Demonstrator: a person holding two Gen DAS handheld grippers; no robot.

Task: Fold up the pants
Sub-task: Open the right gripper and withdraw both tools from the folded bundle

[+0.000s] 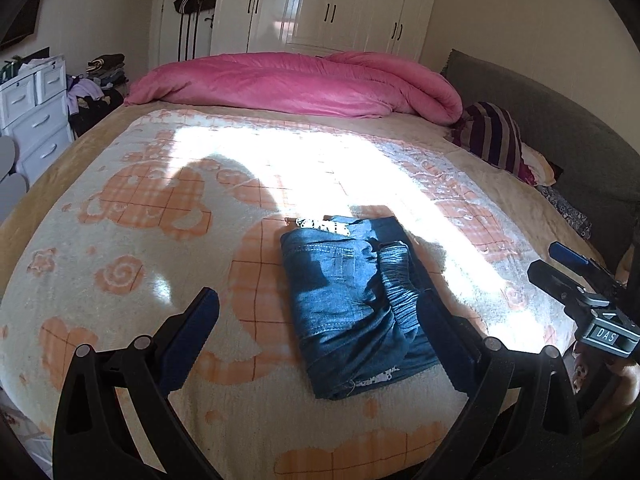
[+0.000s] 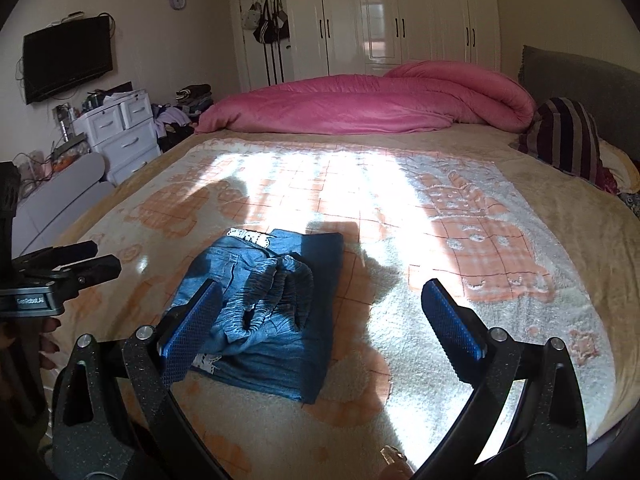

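The blue denim pants [image 1: 356, 304] lie folded into a small rectangular stack on the bed's cream and orange blanket [image 1: 132, 248], elastic waistband on top. They also show in the right wrist view [image 2: 268, 308]. My left gripper [image 1: 320, 312] is open and empty, held above the near end of the stack, its right finger beside the pants' right edge. My right gripper [image 2: 320, 308] is open and empty, its left finger over the pants' near left corner. The right gripper shows at the right of the left wrist view [image 1: 560, 264], the left gripper at the left of the right wrist view [image 2: 88, 260].
A rolled pink duvet [image 1: 296, 84] lies across the far end of the bed. A striped pillow [image 1: 496, 136] and a grey headboard [image 1: 560, 128] are at the right. White drawers [image 2: 120, 128], clothes piles and a wall TV [image 2: 68, 58] stand to the left, white wardrobes [image 2: 400, 16] behind.
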